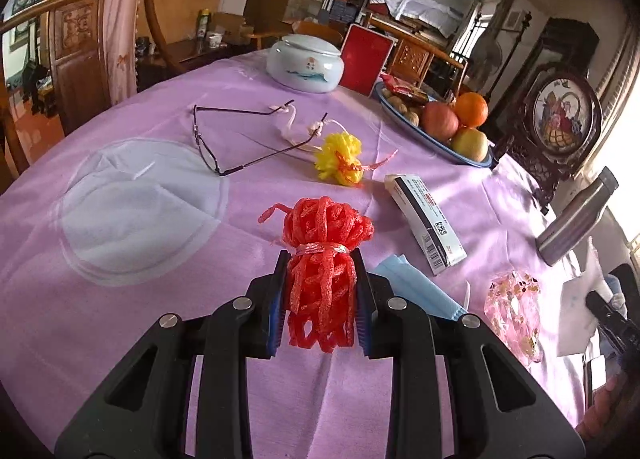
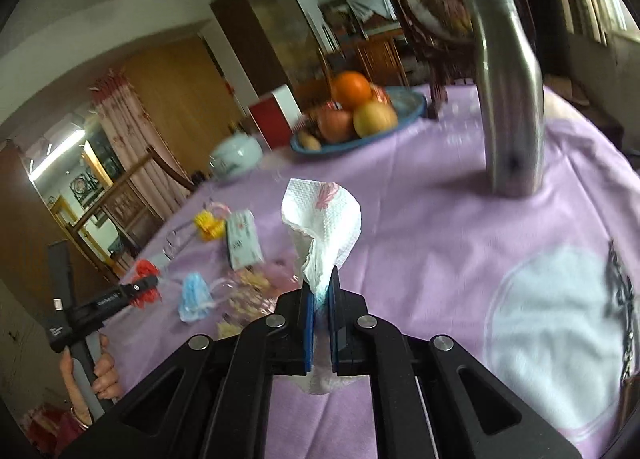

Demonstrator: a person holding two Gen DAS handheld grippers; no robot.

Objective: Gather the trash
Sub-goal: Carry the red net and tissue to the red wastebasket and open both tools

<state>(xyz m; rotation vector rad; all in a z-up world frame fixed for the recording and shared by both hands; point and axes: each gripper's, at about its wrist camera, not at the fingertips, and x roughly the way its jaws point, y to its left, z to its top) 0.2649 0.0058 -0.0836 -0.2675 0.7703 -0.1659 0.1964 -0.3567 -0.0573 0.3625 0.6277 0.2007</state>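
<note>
Pinching a red foam-net bundle [image 1: 320, 275], the left gripper [image 1: 320, 279] hangs over the purple tablecloth [image 1: 160, 319]; the right gripper [image 2: 321, 291] clamps a white tissue [image 2: 320, 227].

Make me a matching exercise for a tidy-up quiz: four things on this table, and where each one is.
Things:
1. red foam net
2. paper napkin
3. orange
4. glasses

Places:
A. in the fruit dish
B. lying on the tablecloth
C. in the left claw
D. in the right claw

Pairs: 1-C, 2-D, 3-A, 4-B
</note>
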